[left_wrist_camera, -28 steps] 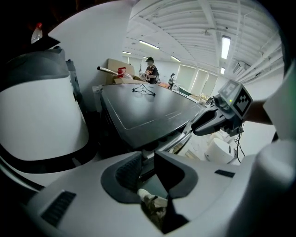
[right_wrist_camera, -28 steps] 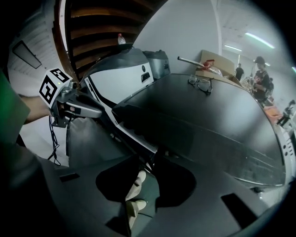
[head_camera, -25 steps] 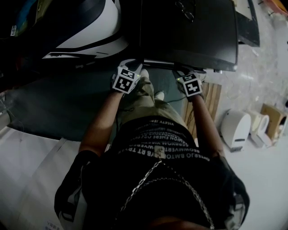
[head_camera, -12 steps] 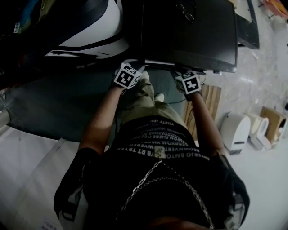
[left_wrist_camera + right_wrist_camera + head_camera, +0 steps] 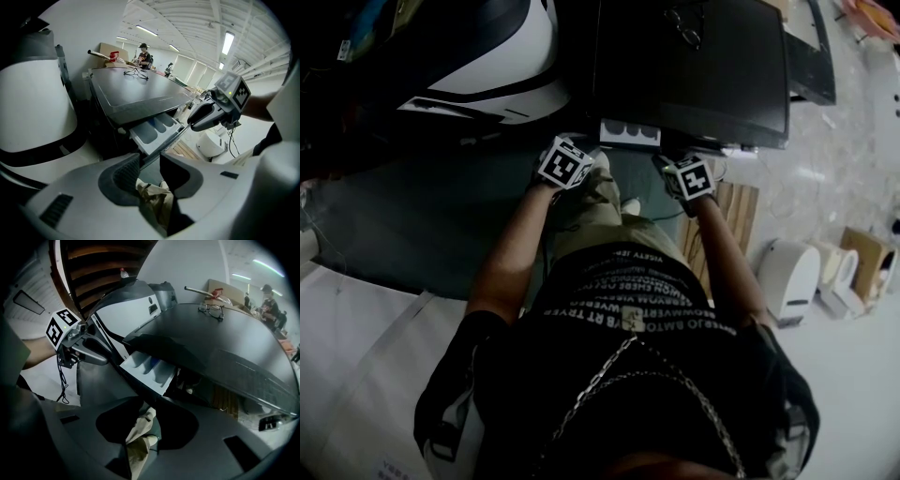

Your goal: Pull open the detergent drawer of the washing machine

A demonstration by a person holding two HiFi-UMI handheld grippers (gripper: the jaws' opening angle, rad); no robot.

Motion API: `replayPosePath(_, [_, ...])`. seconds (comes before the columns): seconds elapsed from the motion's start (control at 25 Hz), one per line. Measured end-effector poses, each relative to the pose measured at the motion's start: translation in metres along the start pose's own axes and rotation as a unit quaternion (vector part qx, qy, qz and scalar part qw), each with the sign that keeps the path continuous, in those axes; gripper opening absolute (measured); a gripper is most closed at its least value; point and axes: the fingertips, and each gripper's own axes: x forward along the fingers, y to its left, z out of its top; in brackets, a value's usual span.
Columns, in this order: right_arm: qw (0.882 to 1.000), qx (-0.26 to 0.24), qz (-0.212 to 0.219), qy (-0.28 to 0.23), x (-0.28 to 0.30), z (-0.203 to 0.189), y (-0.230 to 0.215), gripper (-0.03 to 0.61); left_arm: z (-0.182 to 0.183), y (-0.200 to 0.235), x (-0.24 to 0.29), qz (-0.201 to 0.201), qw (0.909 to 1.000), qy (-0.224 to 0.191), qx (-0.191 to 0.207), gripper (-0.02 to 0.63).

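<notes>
Dim room seen from overhead, pale floor to the right. Front and centre: dark washing machine [image 5: 694, 66], glasses [image 5: 136, 72] lying on its flat top. Jutting partway out of its front is a pale detergent drawer [image 5: 629, 132], compartments showing. Pinched on one end of the drawer's front bar – left gripper [image 5: 581, 150], jaws pressed close around the bar. Pinched on the other end – right gripper [image 5: 675, 169], jaws likewise nipping it. Below both, khaki trouser leg [image 5: 600, 202]. Left of the machine, large white appliance [image 5: 487, 56]; on the floor at far right, small white unit [image 5: 789, 267].
</notes>
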Motion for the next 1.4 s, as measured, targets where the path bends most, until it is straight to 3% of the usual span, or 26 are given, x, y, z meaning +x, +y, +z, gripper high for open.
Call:
replayPosePath(0.16, [1.000, -0.002, 0.005, 0.007, -0.001, -0.013, 0.007, 0.107, -0.010, -0.011, -0.003, -0.005, 1.0000, 0.007, -0.003, 0.117])
replayPosePath(0.32, [0.999, -0.019, -0.031, 0.013, -0.003, -0.025, -0.007, 0.107, -0.012, -0.019, -0.012, 0.000, 0.9999, 0.009, 0.008, 0.116])
replayPosePath(0.52, [0.999, -0.017, -0.018, 0.022, -0.004, -0.041, 0.005, 0.107, -0.025, -0.029, -0.015, 0.004, 0.9998, 0.015, 0.012, 0.116])
replayPosePath(0.68, [0.999, -0.014, 0.022, 0.023, -0.008, -0.045, 0.034, 0.107, -0.030, -0.038, -0.017, 0.004, 0.9998, 0.009, 0.016, 0.115])
replayPosePath(0.96, [0.999, -0.018, 0.023, 0.022, -0.009, -0.057, 0.044, 0.107, -0.042, -0.046, -0.020, 0.012, 0.9997, 0.010, 0.018, 0.117])
replayPosePath(1.12, [0.999, -0.028, -0.019, 0.026, -0.009, -0.070, 0.023, 0.107, -0.047, -0.051, -0.020, 0.019, 0.9997, 0.008, 0.016, 0.117])
replayPosePath(1.28, [1.000, -0.007, 0.007, 0.005, -0.013, -0.070, 0.035, 0.106, -0.051, -0.056, -0.020, 0.018, 0.9998, 0.005, 0.006, 0.115])
replayPosePath(1.4, [1.000, 0.001, -0.025, -0.016, -0.021, -0.074, 0.016, 0.107, -0.055, -0.054, -0.024, 0.027, 0.9996, 0.001, -0.012, 0.117])
